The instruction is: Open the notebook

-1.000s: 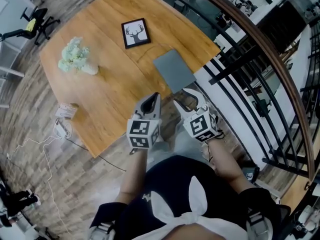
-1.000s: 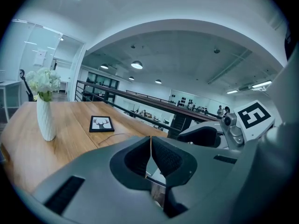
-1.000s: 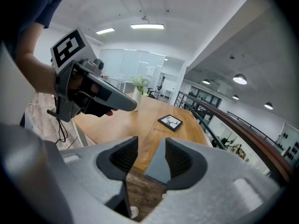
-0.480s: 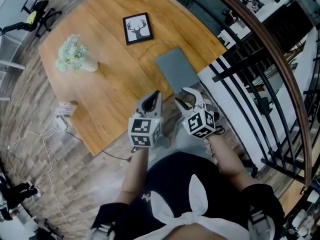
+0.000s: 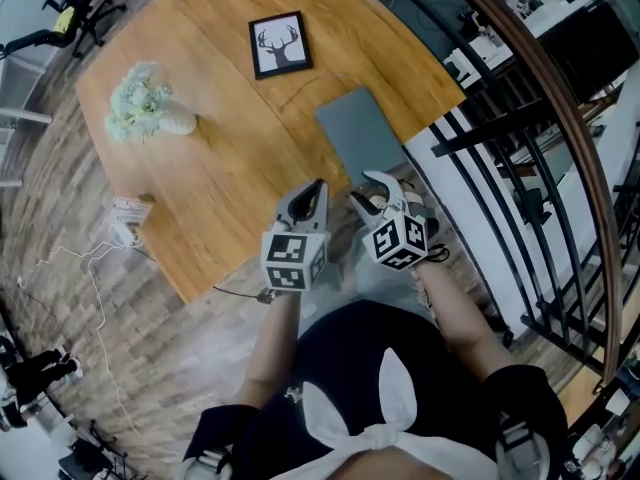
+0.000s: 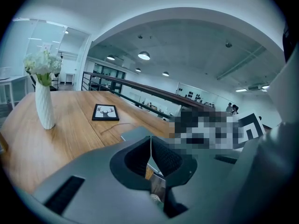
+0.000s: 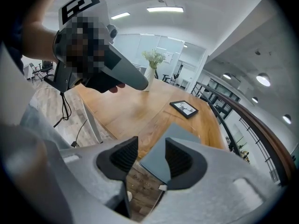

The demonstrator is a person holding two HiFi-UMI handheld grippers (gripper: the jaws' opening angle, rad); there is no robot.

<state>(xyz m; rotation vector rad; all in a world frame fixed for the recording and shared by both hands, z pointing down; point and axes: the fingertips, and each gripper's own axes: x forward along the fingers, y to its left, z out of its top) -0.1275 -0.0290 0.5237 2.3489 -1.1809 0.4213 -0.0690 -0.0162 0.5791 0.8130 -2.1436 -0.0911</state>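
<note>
A closed grey notebook [image 5: 360, 134] lies flat near the right edge of the wooden table [image 5: 220, 168]. Both grippers hover off the table's near corner, just short of the notebook. My left gripper [image 5: 312, 190] is shut with nothing between its pads; in its own view the left gripper [image 6: 150, 141] points across the table, with the notebook [image 6: 135, 133] just past its tips. My right gripper [image 5: 372, 192] stands open. In the right gripper view the notebook [image 7: 158, 163] shows through the gap of the right gripper [image 7: 149, 146], apart from both jaws.
A framed deer picture [image 5: 278, 45] lies beyond the notebook. A white vase of pale flowers [image 5: 143, 106] stands at the table's left. A black railing with a wooden handrail [image 5: 520, 168] runs close on the right. Cables and a small white device [image 5: 125, 223] lie on the floor.
Both grippers have edged slightly forward toward the notebook. Their jaws stand as before, and the notebook has not moved.
</note>
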